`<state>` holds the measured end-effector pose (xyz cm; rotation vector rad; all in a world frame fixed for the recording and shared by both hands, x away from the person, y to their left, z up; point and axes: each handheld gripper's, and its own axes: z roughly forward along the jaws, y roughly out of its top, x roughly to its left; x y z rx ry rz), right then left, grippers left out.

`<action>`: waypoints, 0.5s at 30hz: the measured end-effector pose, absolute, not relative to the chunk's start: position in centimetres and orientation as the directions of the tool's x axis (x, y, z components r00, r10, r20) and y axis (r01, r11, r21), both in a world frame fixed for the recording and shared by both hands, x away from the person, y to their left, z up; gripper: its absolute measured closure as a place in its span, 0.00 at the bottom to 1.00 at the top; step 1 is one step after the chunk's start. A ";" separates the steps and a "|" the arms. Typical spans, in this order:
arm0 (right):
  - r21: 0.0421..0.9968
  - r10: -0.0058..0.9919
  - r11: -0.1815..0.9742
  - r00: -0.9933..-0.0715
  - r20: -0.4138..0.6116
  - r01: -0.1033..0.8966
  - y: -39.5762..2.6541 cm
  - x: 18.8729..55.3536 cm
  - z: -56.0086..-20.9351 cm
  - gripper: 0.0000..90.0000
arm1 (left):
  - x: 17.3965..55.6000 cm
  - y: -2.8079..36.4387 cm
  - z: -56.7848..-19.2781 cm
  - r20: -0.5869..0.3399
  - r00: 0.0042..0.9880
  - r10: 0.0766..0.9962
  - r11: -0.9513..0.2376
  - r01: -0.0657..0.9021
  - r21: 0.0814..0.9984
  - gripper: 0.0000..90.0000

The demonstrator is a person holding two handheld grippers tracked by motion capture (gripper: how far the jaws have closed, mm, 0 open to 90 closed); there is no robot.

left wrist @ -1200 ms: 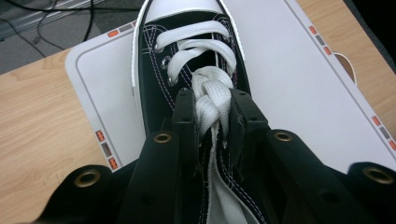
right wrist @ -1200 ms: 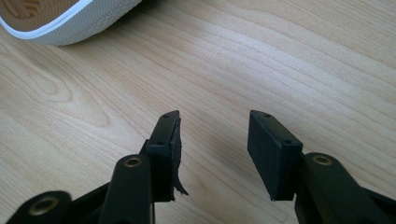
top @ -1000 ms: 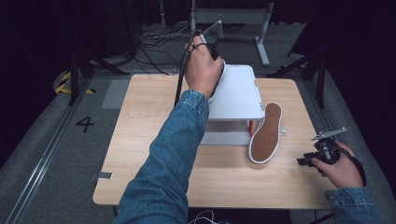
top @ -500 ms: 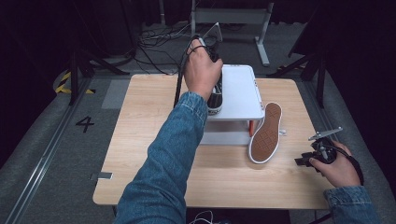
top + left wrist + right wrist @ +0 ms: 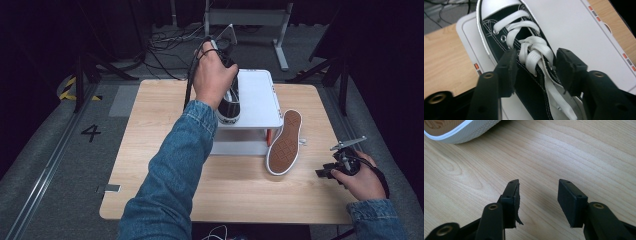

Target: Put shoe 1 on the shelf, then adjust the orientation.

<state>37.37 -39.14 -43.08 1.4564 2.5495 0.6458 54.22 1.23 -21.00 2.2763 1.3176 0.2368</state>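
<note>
Right gripper (image 5: 334, 169): it was held low at the near right edge of the table (image 5: 150, 150), in the person's right hand (image 5: 362, 175). In the right gripper view its jaws were spread apart with only bare wood between them, and they held nothing.
Second shoe (image 5: 284, 142): it lay on its side on the table, just right of the stand, with the tan sole turned up toward the camera. Its long axis ran from near to far, a little tilted to the right at the far end. Which end was the toe, I could not tell. A bit of its white rim was seen at the top left of the right gripper view (image 5: 461, 130).
White stand (image 5: 260, 100): a low white platform on short legs, in the far middle of the table.
Black shoe (image 5: 524, 62): it was upright on top of the white stand, near its left side. In the left gripper view the white toe cap pointed away from the gripper and the heel end was toward it.
Left gripper (image 5: 535, 72): its jaws were spread, one on each side of the laced middle of the black shoe. If they pressed the shoe, I could not tell.
Left hand (image 5: 212, 77): it reached far over the stand, in a denim sleeve (image 5: 175, 165).
</note>
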 end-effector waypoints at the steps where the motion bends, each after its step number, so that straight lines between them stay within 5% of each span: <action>1: 0.429 0.845 0.443 -0.526 0.092 0.787 -39.1 37.4 -43.1 0.59 | 54.0 1.3 -20.7 -0.086 0.530 0.844 -0.425 0.757 0.497 0.54; 15: 0.470 0.836 0.440 -0.540 0.098 0.765 -37.6 38.6 -42.2 0.63 | 46.6 7.6 -19.9 0.055 0.660 0.750 -0.568 0.599 0.564 0.35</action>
